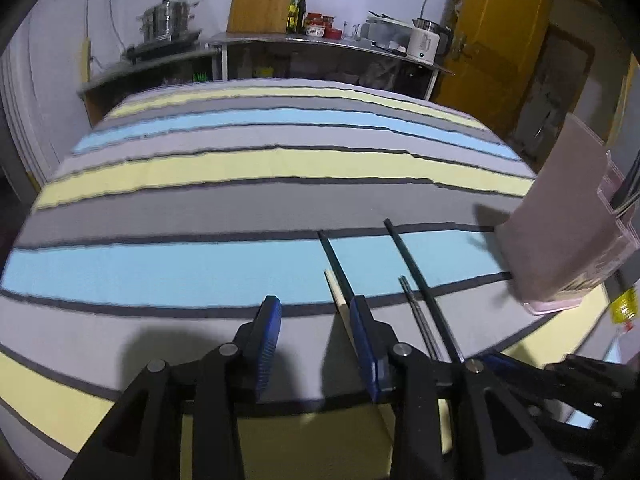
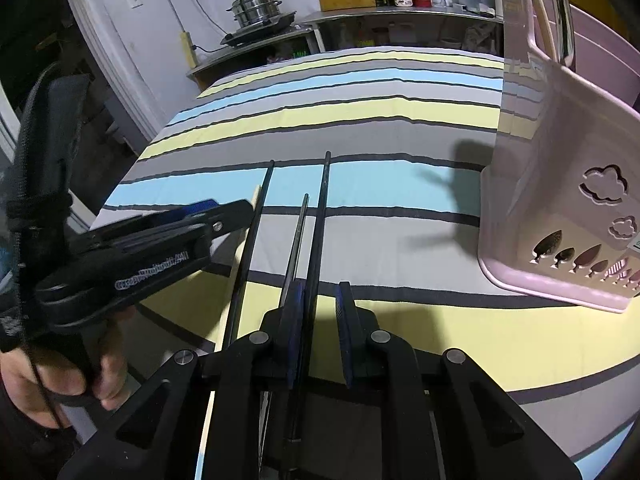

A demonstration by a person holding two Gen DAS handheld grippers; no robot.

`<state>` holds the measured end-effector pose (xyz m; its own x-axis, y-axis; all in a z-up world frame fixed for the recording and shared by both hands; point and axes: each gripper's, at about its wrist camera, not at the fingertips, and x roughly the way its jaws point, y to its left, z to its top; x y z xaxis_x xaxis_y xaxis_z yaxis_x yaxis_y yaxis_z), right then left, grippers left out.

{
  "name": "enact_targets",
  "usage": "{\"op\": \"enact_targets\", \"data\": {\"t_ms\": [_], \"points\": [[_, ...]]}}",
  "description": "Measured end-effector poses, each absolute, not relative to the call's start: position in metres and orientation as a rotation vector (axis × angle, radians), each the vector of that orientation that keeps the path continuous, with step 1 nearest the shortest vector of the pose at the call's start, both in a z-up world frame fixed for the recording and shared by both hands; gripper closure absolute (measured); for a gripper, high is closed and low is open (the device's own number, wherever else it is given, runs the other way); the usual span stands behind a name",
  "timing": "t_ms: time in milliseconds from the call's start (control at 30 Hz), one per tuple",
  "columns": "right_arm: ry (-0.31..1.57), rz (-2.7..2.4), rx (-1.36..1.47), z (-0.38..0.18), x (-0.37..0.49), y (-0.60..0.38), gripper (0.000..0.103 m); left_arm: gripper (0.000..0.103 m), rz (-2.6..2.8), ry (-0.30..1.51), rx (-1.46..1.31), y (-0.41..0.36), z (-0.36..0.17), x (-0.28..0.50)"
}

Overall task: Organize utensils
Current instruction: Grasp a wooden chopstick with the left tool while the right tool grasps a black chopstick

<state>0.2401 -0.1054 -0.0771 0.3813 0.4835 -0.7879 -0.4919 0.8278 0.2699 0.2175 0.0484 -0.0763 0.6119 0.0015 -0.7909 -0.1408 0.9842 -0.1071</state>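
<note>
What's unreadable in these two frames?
- Near ends of the black chopsticks: right wrist view, hidden under the right gripper.
- Pale chopstick: left wrist view, mostly behind a finger of the left gripper.
- Pink utensil holder: contents cut off by frame edge.
- Shelf jars: too small.

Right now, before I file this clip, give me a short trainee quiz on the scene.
1. True or false: the pink holder is empty.
2. What runs between the right gripper's fingers? A) a black chopstick B) a spoon C) nothing
3. How many black chopsticks are in view?

Key: 1 false, handles stick up out of it; 2 A; 3 two.
</note>
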Motion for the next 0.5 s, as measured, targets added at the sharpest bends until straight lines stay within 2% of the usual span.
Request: {"op": "enact_targets", "data": {"t_ms": [167, 267, 500], "points": [[1.003, 0.623, -0.003, -0.077, 0.24, -0.106, 0.087, 0.057, 0.111, 0.899, -0.14, 0.052, -0.078, 0.213], [1.003, 0.624, 0.0, -0.077, 0.24, -0.106, 0.087, 0.059, 0.135, 0.916, -0.096, 0.056, -0.077, 0.207], [0.999, 0.625, -0.006, -0.078, 0.241, -0.103, 0.087, 0.059, 0.075, 0.926, -0.296, 0.077, -0.065, 0.201]]}}
